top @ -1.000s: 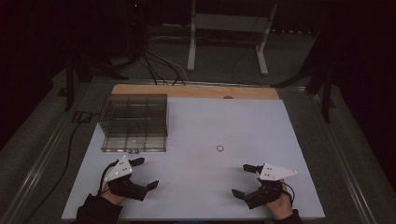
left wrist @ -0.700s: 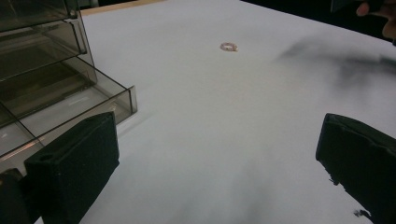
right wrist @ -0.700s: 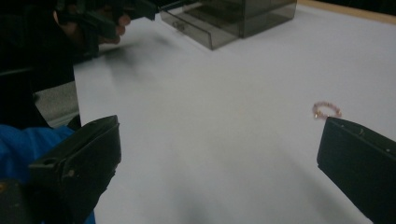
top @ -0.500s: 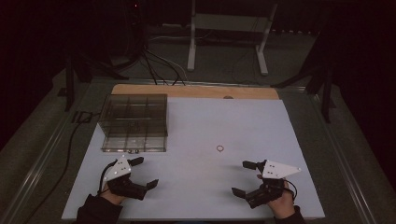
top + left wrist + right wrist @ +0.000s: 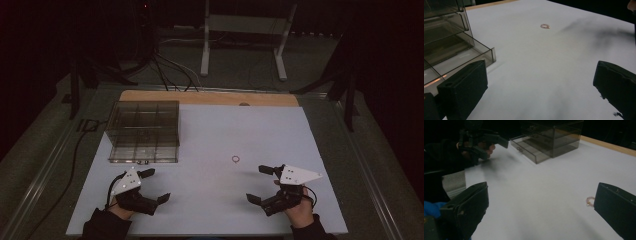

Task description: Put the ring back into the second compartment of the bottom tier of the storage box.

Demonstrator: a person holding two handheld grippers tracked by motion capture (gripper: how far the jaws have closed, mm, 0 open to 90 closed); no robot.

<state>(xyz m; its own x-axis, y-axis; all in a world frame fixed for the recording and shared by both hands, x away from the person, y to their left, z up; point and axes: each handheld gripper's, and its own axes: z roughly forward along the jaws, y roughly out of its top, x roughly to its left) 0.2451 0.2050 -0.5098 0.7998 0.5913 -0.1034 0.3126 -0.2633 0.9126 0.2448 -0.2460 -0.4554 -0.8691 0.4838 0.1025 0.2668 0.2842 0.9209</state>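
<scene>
One small ring point(image 5: 235, 159) on the table, beyond the wide-open right gripper point(image 5: 262, 184)

Dim room, dark surround, soft blurry shadows

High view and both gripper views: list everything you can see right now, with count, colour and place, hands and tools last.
ring: one, small, pinkish, lying on the white table top, nearer the right tool.
drawer box: one, clear smoky plastic, far-left part of the table, bottom drawer pulled slightly out.
table: one, white top with a wooden strip along the far edge.
stand: one, white metal frame, on the floor beyond the table.
cables: several, dark, on the floor behind the table.
left tool: one, black, jaws open, near-left.
right tool: one, black, jaws open, near-right.
</scene>
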